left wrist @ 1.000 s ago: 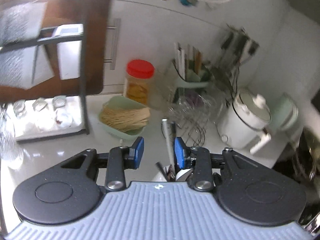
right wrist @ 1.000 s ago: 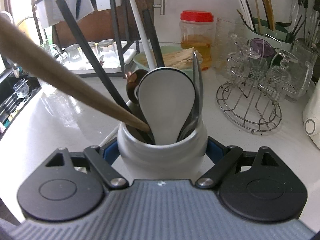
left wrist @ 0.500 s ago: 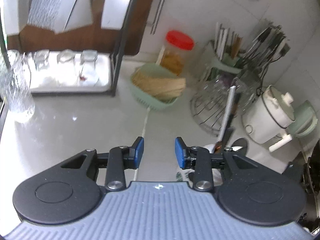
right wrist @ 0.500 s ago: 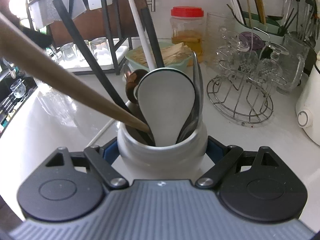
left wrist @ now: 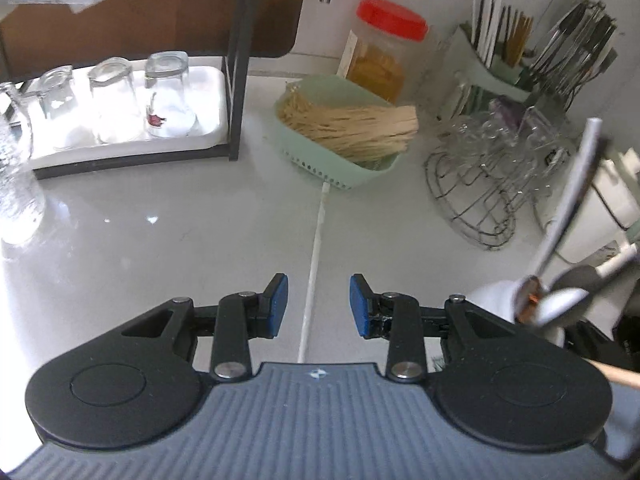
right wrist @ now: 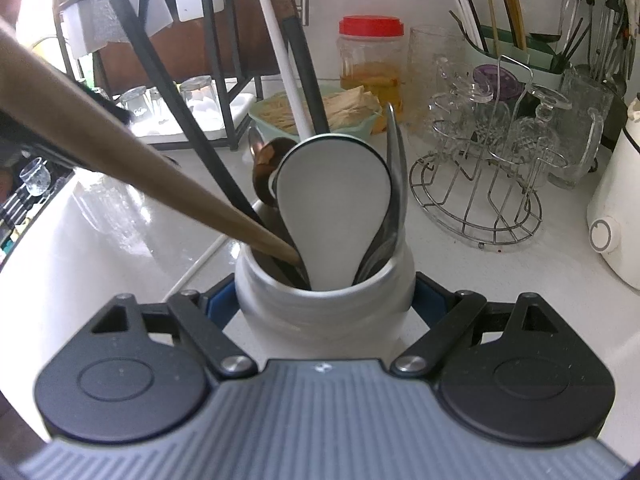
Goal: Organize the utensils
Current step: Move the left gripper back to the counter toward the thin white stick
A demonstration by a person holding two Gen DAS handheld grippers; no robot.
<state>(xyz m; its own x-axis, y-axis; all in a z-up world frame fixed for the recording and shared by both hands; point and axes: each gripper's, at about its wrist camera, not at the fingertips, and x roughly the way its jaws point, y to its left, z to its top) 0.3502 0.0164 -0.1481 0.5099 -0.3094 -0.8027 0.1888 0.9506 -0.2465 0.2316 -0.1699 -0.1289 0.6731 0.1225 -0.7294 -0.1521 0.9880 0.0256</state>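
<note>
While the left gripper [left wrist: 318, 306] hangs over the grey countertop [left wrist: 180, 240], its blue pads [left wrist: 278, 304] stand apart with nothing between them; a white chopstick [left wrist: 314, 264] lies on the counter directly under the gap, running up toward the green basket [left wrist: 340, 168]. At the right edge of this view the white ceramic utensil holder [left wrist: 496, 300] shows, spoon handles leaning out of it. Judged from this, the step in hand is picking up the stray chopstick. To do it well, lower until the pads straddle the stick, keep the fingers square across its length, and close near the middle so it does not pivot.

From the right wrist camera, the right gripper [right wrist: 324, 300] is clamped on the utensil holder [right wrist: 320, 304], one pad on either side of its body. It stands upright on the counter, holding a white flat spoon [right wrist: 334, 208], a wooden handle [right wrist: 120, 148], dark handles [right wrist: 180, 120] and a metal piece [right wrist: 396, 168]. Keep this grip steady so the holder does not tip when another utensil goes in; aim for the free space at the rim.
</note>
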